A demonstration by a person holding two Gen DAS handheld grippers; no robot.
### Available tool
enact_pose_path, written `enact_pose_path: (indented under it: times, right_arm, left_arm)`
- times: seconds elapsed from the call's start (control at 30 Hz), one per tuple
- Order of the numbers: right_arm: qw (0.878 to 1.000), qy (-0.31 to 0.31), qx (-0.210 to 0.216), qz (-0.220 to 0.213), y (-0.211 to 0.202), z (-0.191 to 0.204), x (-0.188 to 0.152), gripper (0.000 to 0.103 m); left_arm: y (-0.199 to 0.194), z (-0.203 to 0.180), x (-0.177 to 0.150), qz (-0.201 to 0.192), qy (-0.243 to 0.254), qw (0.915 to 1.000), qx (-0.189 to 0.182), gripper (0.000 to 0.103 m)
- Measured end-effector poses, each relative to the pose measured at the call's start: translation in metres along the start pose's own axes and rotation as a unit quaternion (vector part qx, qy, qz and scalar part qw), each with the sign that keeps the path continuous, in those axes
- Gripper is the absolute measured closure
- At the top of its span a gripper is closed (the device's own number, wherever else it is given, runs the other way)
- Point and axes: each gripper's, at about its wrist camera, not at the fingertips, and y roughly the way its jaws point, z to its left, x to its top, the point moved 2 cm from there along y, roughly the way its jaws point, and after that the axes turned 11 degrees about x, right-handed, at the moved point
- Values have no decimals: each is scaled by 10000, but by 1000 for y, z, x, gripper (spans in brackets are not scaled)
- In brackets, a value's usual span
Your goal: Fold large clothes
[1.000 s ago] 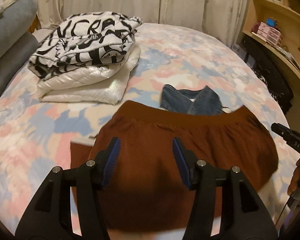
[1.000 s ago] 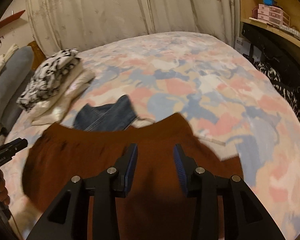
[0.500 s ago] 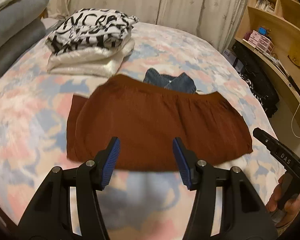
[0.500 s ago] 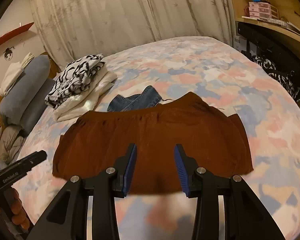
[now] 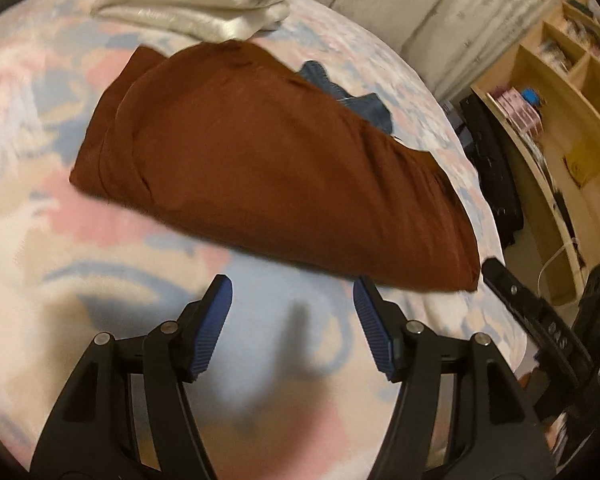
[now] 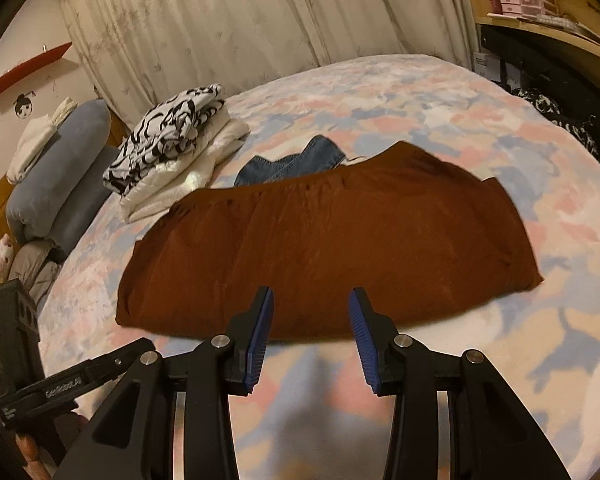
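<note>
Brown garment (image 6: 324, 240) folded on bed, just beyond empty right gripper (image 6: 310, 336)

Left gripper (image 5: 292, 296): angled downward, jaws opening, nothing between them. Right gripper (image 6: 311, 308): angled downward, jaws apart, empty.

a home bedroom: a bed (image 6: 400, 92) with a pastel patterned cover fills the room, pillows (image 6: 56, 168) lie stacked at its head, pale curtains (image 6: 228, 24) hang behind it, and wooden shelves (image 5: 560, 92) with small boxes line one wall.
</note>
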Motion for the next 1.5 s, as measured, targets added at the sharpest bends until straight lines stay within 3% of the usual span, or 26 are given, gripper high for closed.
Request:
enact_pose_path:
  times: [0.27, 0.57, 0.63, 0.7, 0.73, 0.87, 1.0, 1.2, 1.37, 1.5]
  right_arm:
    - [9997, -214, 24, 129, 62, -7, 24, 63]
    - [9975, -680, -56, 179, 155, -5, 75, 67]
    - [9966, -744, -69, 346, 177, -5, 78, 72]
    - [9954, -761, -78, 570, 200, -6, 76, 72]
    - [9943, -779, -88, 720, 212, -8, 72, 72]
    - [9954, -600, 168, 733, 227, -21, 69, 72]
    - [9957, -535, 289, 698, 234, -29, 70, 72]
    - [9957, -447, 444, 672, 233, -33, 70, 72]
    - [9955, -329, 615, 646, 236, -39, 73, 72]
    - [9948, -237, 725, 669, 228, -40, 70, 72]
  left_arm:
    - [49, 39, 26, 74, -983, 9944, -384, 43]
    - [84, 48, 71, -146, -1356, 9894, -505, 43]
    - [86, 48, 82, -296, -1411, 9888, -387, 55]
    - [85, 51, 88, -471, -1525, 9868, -262, 75]
    - [82, 51, 90, -578, -1549, 9859, -242, 79]
    - [61, 23, 94, -1163, -925, 9883, 335, 91]
    - [32, -22, 93, -1810, -73, 9789, 949, 93]
    - [14, -57, 87, -2071, 573, 9657, 1461, 93]
    - [-1, -86, 86, -2158, 839, 9591, 1629, 94]
    - [-6, -125, 84, -2307, 1312, 9467, 1828, 94]
